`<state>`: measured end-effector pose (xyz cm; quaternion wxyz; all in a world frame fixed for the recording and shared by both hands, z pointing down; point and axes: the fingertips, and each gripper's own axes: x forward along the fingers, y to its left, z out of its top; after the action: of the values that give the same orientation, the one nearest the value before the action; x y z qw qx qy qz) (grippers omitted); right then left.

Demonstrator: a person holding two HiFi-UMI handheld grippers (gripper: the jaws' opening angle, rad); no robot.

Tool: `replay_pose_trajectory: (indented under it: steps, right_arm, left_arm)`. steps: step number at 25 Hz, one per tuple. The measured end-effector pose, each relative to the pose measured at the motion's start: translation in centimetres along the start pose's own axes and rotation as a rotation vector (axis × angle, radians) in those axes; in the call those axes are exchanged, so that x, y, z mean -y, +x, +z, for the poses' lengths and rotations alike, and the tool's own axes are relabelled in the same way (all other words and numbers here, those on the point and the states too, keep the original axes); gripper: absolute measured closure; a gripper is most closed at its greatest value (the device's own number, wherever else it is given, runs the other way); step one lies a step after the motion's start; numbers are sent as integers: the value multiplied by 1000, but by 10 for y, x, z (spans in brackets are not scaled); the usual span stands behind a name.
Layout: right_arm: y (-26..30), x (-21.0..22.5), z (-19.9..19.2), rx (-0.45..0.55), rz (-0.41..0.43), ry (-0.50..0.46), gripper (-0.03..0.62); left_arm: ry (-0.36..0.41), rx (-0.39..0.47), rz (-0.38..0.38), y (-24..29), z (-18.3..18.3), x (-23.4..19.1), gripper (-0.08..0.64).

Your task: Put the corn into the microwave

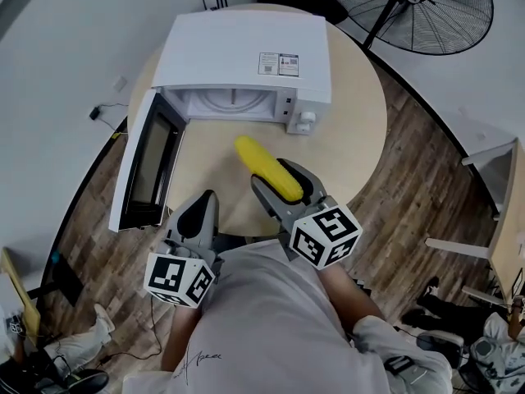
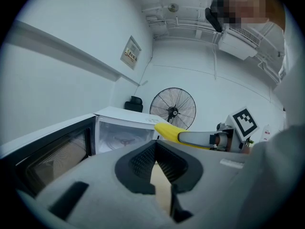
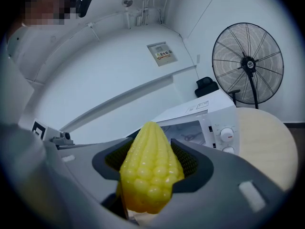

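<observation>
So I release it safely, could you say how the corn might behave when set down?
The corn looks rounded and tapered, so it may roll. It juts unbent from the right tool, so probably stiff. Bumpy kernels likely aid grip.

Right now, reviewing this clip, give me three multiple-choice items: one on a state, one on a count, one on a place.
1. The microwave door is: A open; B shut; C missing.
2. Knobs on its panel: A one; B two; C four.
3. The corn is: A on top of the microwave; B inside it; C in the right hand-held gripper.
Answers: 1 A, it stands wide and the cavity shows. 2 B, two round knobs, stacked. 3 C, the jaws clamp the cob.
</observation>
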<state>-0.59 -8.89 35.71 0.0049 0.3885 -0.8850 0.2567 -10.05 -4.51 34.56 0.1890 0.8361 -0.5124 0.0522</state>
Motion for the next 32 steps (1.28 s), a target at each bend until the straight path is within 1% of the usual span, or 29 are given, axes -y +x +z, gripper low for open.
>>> replay_pose_trajectory:
  steps: [6,9,12,16,27,32]
  right_arm:
    - [8,7,3,-4,-28,-6,331]
    - [15,11,1,-12,-43,-12,331]
    - [22,14,-2,-26,-52,-9,331]
    - [30,14,-3,-35,-54,-11,331]
    - [56,22,-14,-78,-65,6,331]
    - [65,26,-16,-83,-71,14,331]
  left_arm:
    - [-2,2,-23,5,5,-8,569]
    - [-3,-15,-32,6,-1,-12,569]
    - [-15,-23,-21,4,-5,-19,569]
    - [-46,10,0,2,1,-31,569]
    - [-64,-35,-17,11,-5,-48,569]
    - [-68,-48,-5,10,-5,-58,569]
